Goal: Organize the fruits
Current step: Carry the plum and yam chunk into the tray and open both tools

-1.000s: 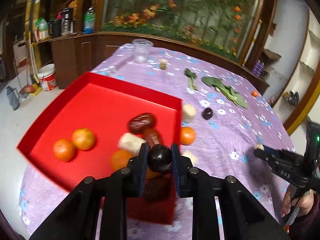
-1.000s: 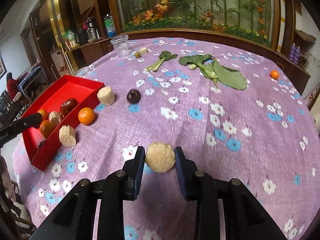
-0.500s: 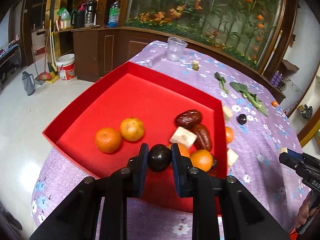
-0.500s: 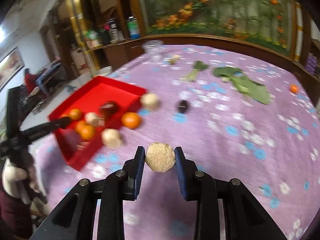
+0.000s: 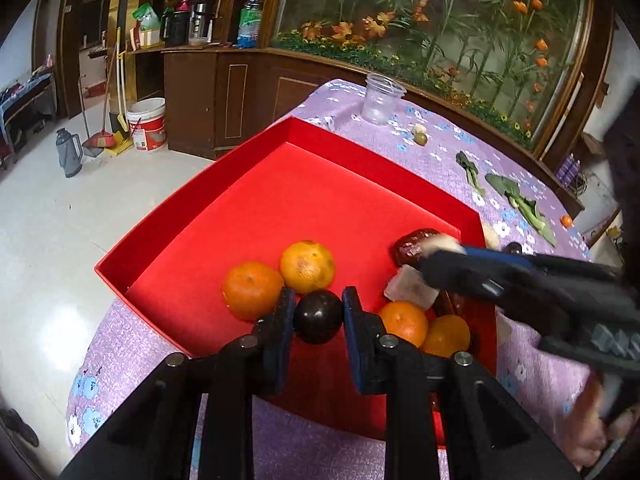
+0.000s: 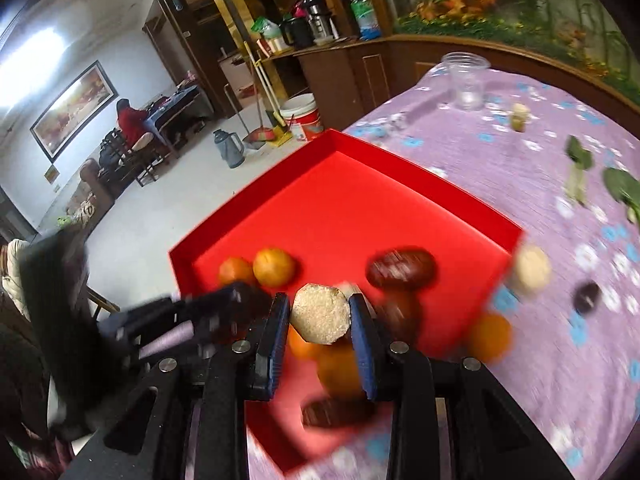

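Note:
My left gripper [image 5: 318,316] is shut on a dark round plum [image 5: 319,315] and holds it over the near part of the red tray [image 5: 280,200]. My right gripper [image 6: 320,316] is shut on a pale round fruit piece [image 6: 320,314] above the tray [image 6: 340,208]; it also shows in the left wrist view [image 5: 444,254], reaching in from the right. In the tray lie several oranges [image 5: 306,266], a dark red date [image 5: 412,242] and a pale chunk [image 5: 410,290].
On the purple floral tablecloth [image 6: 500,168] outside the tray lie a pale piece [image 6: 530,268], a dark plum [image 6: 586,298] and an orange [image 6: 490,336]. A clear plastic cup [image 5: 380,98] and green leaves [image 5: 516,200] lie farther back. The floor drops off left of the tray.
My right gripper has swung left with the pale piece, from over the open tablecloth to over the tray beside my left gripper. My left gripper still holds the plum over the tray.

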A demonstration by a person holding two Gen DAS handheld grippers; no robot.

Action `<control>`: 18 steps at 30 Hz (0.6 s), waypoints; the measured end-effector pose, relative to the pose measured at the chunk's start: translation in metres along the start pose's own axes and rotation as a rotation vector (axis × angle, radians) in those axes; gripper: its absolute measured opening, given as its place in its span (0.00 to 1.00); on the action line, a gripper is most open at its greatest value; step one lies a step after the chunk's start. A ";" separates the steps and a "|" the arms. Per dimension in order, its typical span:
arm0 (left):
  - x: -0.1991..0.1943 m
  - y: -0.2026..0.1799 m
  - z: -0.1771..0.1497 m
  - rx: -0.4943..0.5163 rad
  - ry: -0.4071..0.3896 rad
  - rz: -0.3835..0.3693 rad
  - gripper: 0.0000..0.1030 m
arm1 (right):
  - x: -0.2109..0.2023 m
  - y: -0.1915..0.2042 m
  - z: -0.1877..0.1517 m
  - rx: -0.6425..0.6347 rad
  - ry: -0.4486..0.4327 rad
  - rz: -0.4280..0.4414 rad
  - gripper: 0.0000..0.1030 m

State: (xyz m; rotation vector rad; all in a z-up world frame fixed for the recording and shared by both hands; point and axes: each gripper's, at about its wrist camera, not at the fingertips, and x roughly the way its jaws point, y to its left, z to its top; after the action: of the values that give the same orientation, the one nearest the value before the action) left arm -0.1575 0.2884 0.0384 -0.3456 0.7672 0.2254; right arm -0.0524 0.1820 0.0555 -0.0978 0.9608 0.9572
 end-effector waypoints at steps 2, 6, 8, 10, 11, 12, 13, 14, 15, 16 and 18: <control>-0.001 0.004 0.001 -0.021 -0.002 -0.026 0.25 | 0.016 0.000 0.012 0.007 0.018 0.001 0.33; -0.009 0.007 0.003 -0.044 -0.035 -0.066 0.63 | 0.044 -0.004 0.026 0.041 0.054 0.019 0.33; -0.013 0.010 0.003 -0.058 -0.052 -0.073 0.66 | 0.050 -0.005 0.028 0.050 0.062 0.029 0.36; -0.014 0.014 0.004 -0.080 -0.054 -0.091 0.66 | 0.053 -0.007 0.028 0.053 0.057 0.030 0.44; -0.015 0.017 0.004 -0.093 -0.054 -0.097 0.66 | 0.052 -0.007 0.028 0.054 0.052 0.029 0.51; -0.015 0.018 0.004 -0.100 -0.055 -0.097 0.66 | 0.051 -0.008 0.028 0.056 0.046 0.028 0.54; -0.015 0.020 0.004 -0.109 -0.056 -0.093 0.66 | 0.049 -0.009 0.028 0.060 0.040 0.028 0.54; -0.015 0.022 0.004 -0.116 -0.057 -0.091 0.67 | 0.047 -0.010 0.028 0.065 0.034 0.032 0.54; -0.016 0.023 0.004 -0.124 -0.060 -0.090 0.67 | 0.042 -0.012 0.028 0.073 0.025 0.037 0.54; -0.018 0.024 0.004 -0.132 -0.062 -0.088 0.67 | 0.037 -0.014 0.027 0.077 0.019 0.038 0.54; -0.022 0.027 0.004 -0.148 -0.066 -0.080 0.67 | 0.023 -0.020 0.023 0.091 -0.004 0.040 0.54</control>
State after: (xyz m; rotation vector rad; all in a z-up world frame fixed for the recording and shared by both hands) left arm -0.1786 0.3130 0.0509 -0.5054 0.6714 0.2175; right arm -0.0179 0.1956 0.0467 0.0000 1.0046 0.9485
